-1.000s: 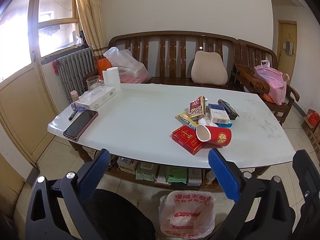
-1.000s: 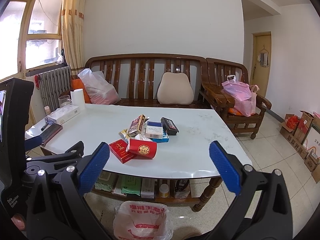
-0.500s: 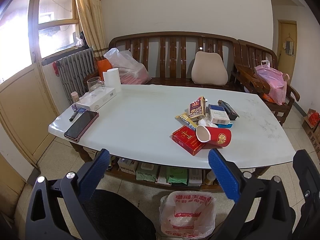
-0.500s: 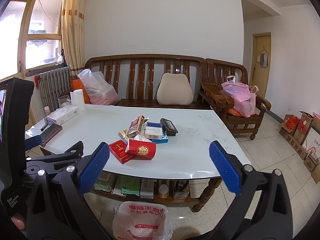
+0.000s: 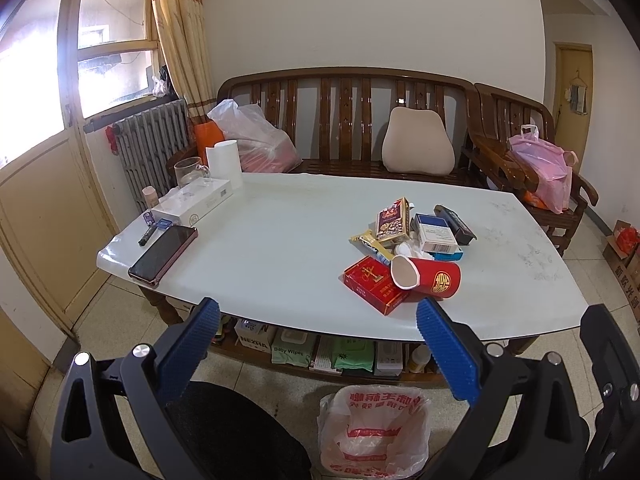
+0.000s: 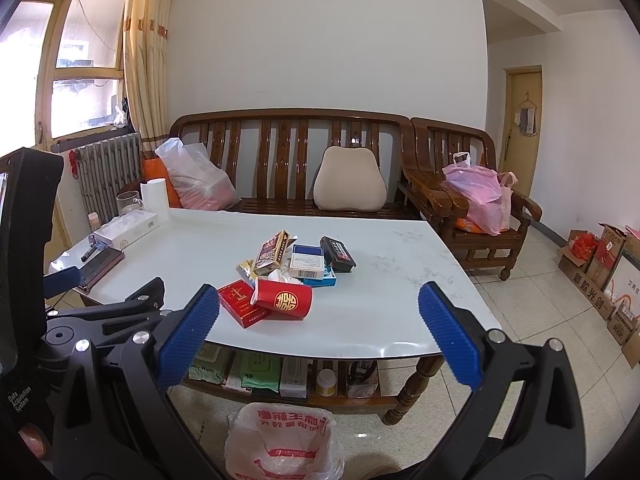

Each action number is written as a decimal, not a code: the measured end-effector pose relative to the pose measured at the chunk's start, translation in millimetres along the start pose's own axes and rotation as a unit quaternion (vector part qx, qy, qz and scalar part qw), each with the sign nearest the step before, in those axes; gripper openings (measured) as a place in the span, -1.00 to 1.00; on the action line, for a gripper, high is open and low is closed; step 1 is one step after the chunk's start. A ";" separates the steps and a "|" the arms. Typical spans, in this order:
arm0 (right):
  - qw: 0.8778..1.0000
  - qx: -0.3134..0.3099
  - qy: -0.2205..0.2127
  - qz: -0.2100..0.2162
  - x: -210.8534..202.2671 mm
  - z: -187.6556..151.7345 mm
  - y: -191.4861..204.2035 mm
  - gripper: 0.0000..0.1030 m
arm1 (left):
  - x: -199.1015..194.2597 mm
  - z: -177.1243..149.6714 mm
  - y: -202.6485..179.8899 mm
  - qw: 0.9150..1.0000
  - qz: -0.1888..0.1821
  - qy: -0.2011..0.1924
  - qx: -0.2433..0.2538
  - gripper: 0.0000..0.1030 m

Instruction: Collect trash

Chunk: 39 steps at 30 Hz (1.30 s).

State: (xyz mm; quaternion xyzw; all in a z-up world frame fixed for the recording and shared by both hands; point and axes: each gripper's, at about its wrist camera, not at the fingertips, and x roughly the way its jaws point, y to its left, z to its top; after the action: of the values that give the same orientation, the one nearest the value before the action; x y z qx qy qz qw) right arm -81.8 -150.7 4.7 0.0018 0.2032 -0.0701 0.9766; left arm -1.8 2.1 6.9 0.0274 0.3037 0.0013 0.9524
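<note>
White-walled room, pale tiled floor [image 6: 532, 280]. Large window [image 5: 60, 80] at left, bright daylight, yellow patterned curtain [image 5: 180, 40] beside it. Grey ribbed radiator [image 5: 150, 148] under the sill. Dark wooden slatted bench [image 6: 288, 148] against the far wall, beige cushion [image 6: 349, 186] propped on it; matching wooden armchair [image 6: 468, 184] to its right. Yellow door [image 6: 522, 120] in the far right corner. Glossy white surface [image 5: 288, 232] on turned wooden legs, lower shelf beneath.

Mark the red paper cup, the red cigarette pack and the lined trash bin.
red paper cup [image 5: 434, 278], left wrist view, side wall.
red cigarette pack [image 5: 370, 286], left wrist view, top face.
lined trash bin [image 6: 280, 446], right wrist view, bag liner.
</note>
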 end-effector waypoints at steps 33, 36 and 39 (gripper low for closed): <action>0.985 -0.111 0.107 0.071 102.3 51.5 -52.6 0.90 | 84.0 48.5 -34.9 0.953 -0.113 0.173 0.219 0.87; 0.979 -0.106 0.144 0.096 126.8 61.5 -66.5 0.90 | 105.2 60.5 -35.0 0.948 -0.122 0.204 0.213 0.87; 0.973 -0.095 0.171 0.119 146.4 68.6 -76.6 0.90 | 125.8 70.1 -39.9 0.936 -0.139 0.239 0.220 0.87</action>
State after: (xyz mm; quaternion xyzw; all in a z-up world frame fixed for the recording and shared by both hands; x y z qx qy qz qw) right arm 67.7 -248.7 11.4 -0.0546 0.3716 0.0673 0.9243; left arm 140.7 -38.8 -11.0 0.1925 0.5155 -0.1919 0.8126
